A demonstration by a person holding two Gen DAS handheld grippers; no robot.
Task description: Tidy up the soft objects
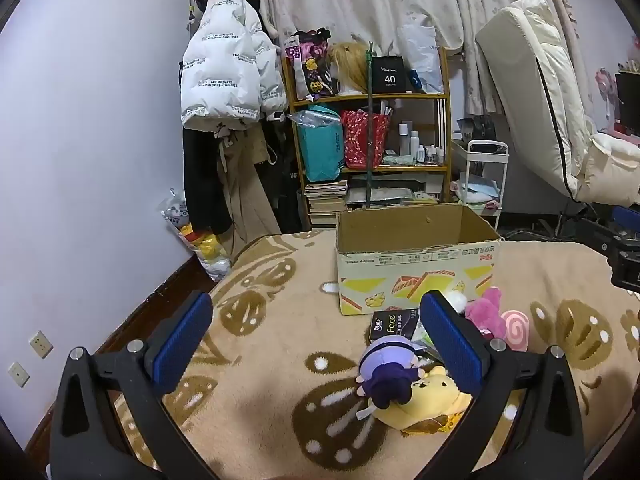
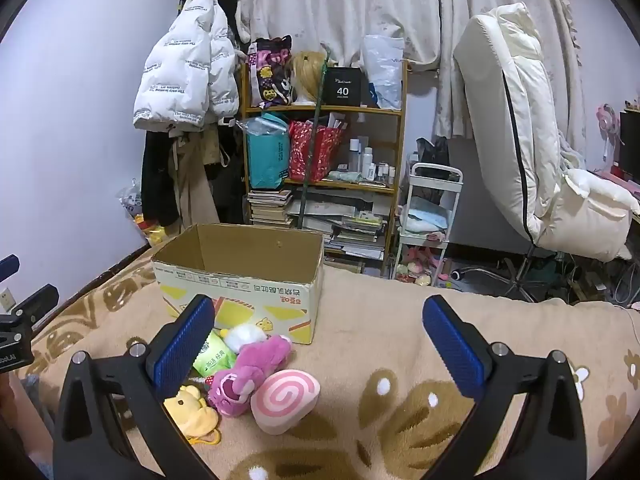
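Note:
An open cardboard box (image 1: 416, 264) stands on the beige patterned blanket (image 1: 260, 360); it also shows in the right wrist view (image 2: 240, 276). In front of it lies a pile of soft toys: a purple doll (image 1: 384, 372) on a yellow bear plush (image 1: 424, 404), a pink plush (image 1: 486, 314), a pink swirl cushion (image 1: 516, 330) and a white pompom (image 1: 458, 300). In the right wrist view I see the pink plush (image 2: 248, 376), swirl cushion (image 2: 286, 400), yellow bear (image 2: 192, 408) and a green packet (image 2: 214, 356). My left gripper (image 1: 320, 344) is open and empty above the blanket, left of the pile. My right gripper (image 2: 320, 344) is open and empty, right of the pile.
A black tissue pack (image 1: 394, 324) lies by the box. Behind the bed stand a cluttered wooden shelf (image 1: 372, 140), hanging coats (image 1: 232, 80), a white cart (image 2: 430, 216) and a cream chair (image 2: 532, 140). A wall (image 1: 80, 160) runs along the left.

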